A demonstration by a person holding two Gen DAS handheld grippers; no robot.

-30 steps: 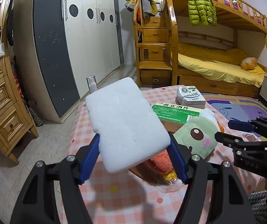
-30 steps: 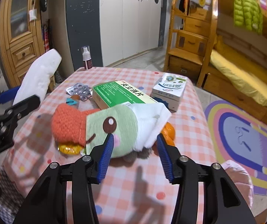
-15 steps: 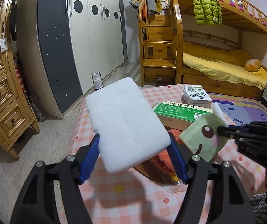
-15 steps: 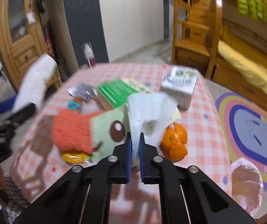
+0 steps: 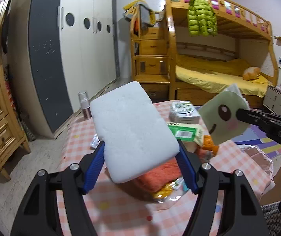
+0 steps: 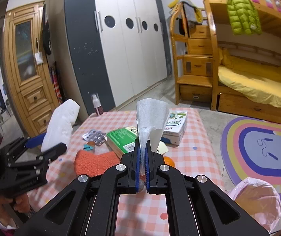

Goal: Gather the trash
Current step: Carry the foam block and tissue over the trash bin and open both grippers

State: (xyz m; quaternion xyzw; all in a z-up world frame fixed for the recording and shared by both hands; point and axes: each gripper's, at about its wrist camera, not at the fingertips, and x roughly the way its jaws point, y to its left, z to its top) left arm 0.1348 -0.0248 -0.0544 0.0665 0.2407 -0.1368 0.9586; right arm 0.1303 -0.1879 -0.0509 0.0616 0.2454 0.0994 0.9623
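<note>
Tissue packet (image 5: 224,116) lifted off the surface (image 6: 197,157)
Our right gripper (image 6: 142,149) pinches it; our left gripper (image 5: 140,157) clamps a white foam block (image 5: 132,129).

Hidden behind the white foam block (image 5: 132,125): most of the orange knit piece (image 5: 160,175) and part of the green box (image 5: 183,133) on the checked table (image 5: 77,137). Cut off at the right edge of the left wrist view: body of the right gripper (image 5: 238,114). Concealed between its closed pads: lower edge of the white tissue (image 6: 150,122). Too small to read: print on the blister pack (image 6: 94,135) and the white box (image 6: 177,122). Clipped by the lower edge: pink bag (image 6: 256,198).
</note>
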